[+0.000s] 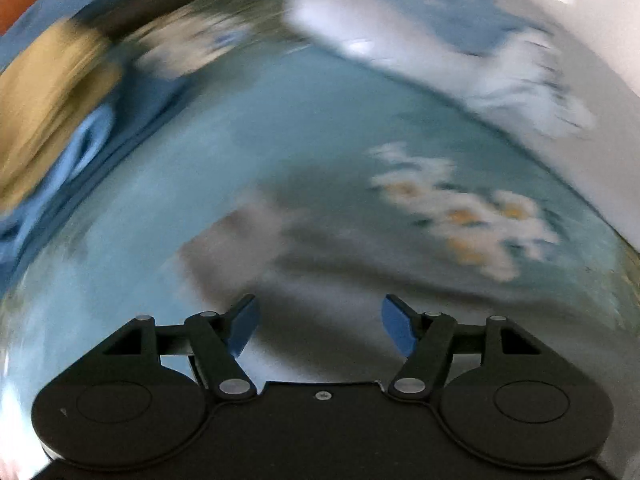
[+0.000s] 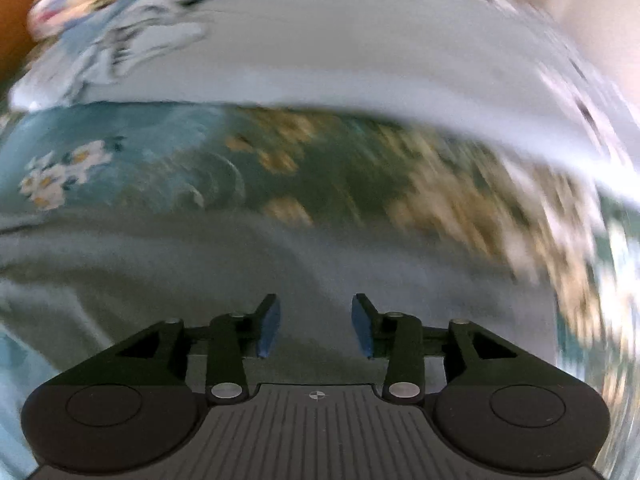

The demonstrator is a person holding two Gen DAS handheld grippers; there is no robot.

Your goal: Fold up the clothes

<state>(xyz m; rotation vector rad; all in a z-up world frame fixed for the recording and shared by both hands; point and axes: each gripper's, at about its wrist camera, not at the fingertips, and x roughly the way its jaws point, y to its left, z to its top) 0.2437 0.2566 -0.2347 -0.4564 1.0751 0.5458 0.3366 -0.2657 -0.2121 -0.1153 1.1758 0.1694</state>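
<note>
Motion-blurred floral bedspread [image 2: 360,184] and garments [image 1: 52,96]

Two claws are counted, one per view: the left claw [image 1: 320,326] and the right claw [image 2: 314,326], each with two blue pads [image 2: 269,326]. One grey garment [image 2: 160,264] is made out on one floral bedspread [image 2: 132,168] (motion blur leaves any further count unsettled).

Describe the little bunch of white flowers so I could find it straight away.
Start from the wide teal bedspread that fills the middle of the right wrist view, below the pale sheet. Look near its left edge: the daisy cluster sits there alone, white petals with yellow centres, crisper than the blurred tan blossoms to the right.
</note>
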